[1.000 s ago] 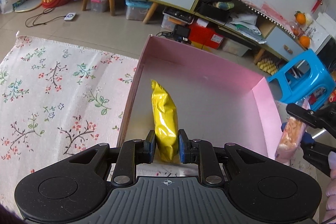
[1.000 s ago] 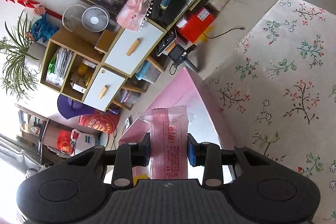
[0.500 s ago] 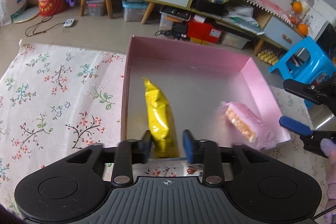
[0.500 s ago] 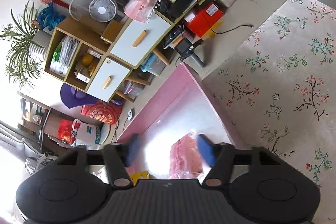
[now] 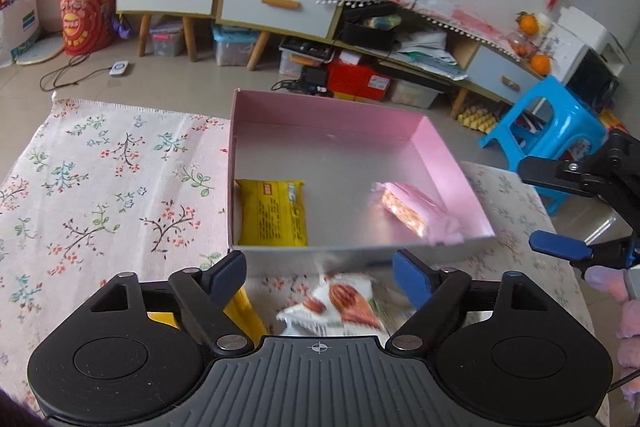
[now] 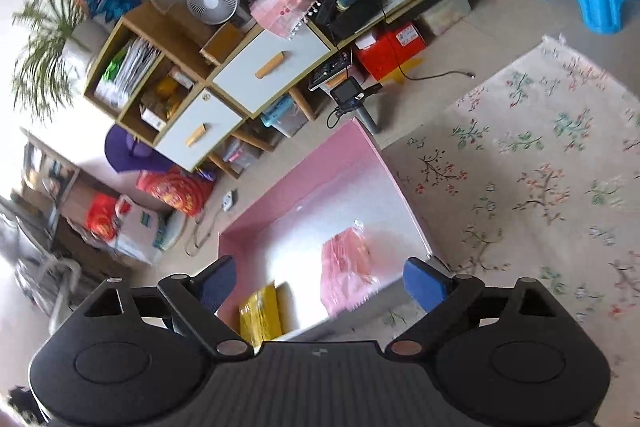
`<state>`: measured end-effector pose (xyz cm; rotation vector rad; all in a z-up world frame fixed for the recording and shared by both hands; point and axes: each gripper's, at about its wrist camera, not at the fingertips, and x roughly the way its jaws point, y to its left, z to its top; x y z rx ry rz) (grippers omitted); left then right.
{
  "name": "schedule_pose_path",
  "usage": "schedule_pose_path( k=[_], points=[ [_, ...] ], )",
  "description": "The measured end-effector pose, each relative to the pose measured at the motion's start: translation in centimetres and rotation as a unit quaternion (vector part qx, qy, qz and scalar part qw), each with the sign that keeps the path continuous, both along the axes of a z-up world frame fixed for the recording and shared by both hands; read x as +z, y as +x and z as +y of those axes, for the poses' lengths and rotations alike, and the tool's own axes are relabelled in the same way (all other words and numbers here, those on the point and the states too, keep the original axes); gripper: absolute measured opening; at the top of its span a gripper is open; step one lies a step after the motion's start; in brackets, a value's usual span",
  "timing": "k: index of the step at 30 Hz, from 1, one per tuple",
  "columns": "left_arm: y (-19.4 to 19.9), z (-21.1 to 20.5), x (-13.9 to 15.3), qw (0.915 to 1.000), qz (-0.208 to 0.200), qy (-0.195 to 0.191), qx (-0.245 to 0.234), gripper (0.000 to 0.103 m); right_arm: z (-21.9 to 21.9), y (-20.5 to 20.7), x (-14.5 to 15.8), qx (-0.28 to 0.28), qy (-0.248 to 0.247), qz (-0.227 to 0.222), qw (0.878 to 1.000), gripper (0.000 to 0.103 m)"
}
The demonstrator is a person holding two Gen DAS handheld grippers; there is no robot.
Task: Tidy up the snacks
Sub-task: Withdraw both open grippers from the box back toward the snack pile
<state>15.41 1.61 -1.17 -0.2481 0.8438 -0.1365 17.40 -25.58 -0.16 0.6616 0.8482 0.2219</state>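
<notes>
Left claw (image 5: pixel 320 273): opening, jaws wide apart, nothing clamped.
Right claw (image 6: pixel 320 283): opening, jaws wide apart, nothing clamped.
Yellow packet (image 5: pixel 274 213): flat in pink box (image 5: pixel 452 163), by left wall.
Pink packet (image 5: pixel 416 213): in box, against right wall.
White nut packet (image 5: pixel 340 305): on floral cloth (image 5: pixel 100 183), outside box.

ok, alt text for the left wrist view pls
A pink box on a floral cloth holds a yellow snack packet and a pink one, both lying free. The left gripper, jaws opening and empty, hovers over a white nut packet outside the box.
</notes>
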Motion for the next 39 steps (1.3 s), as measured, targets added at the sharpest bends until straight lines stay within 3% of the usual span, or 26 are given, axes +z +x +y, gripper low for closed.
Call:
schedule_pose_path(
  k=[13, 24, 29, 39],
  points=[
    [-6.7, 0.3, 0.6, 0.9992, -0.001, 0.029, -0.027, 0.095, 2.0, -6.0, 2.0, 0.035, -0.09, -0.008, 0.995, 0.09],
    [-10.3, 2.1, -1.2, 0.9984, -0.008, 0.049, -0.029, 0.099, 3.9, -10.6, 0.4, 0.052, -0.132, -0.031, 0.989, 0.092],
    [-11.5, 3.5, -2.0, 0.9988, 0.0, 0.039, -0.031, 0.099, 4.6, -12.2, -0.7, 0.072, -0.168, -0.05, 0.982, 0.093],
    [-14.3, 5.0, -4.4, 0.9948, -0.054, 0.057, -0.064, 0.099, 4.5, -14.8, -2.3, 0.094, -0.218, -0.113, 0.965, 0.094]
  ],
)
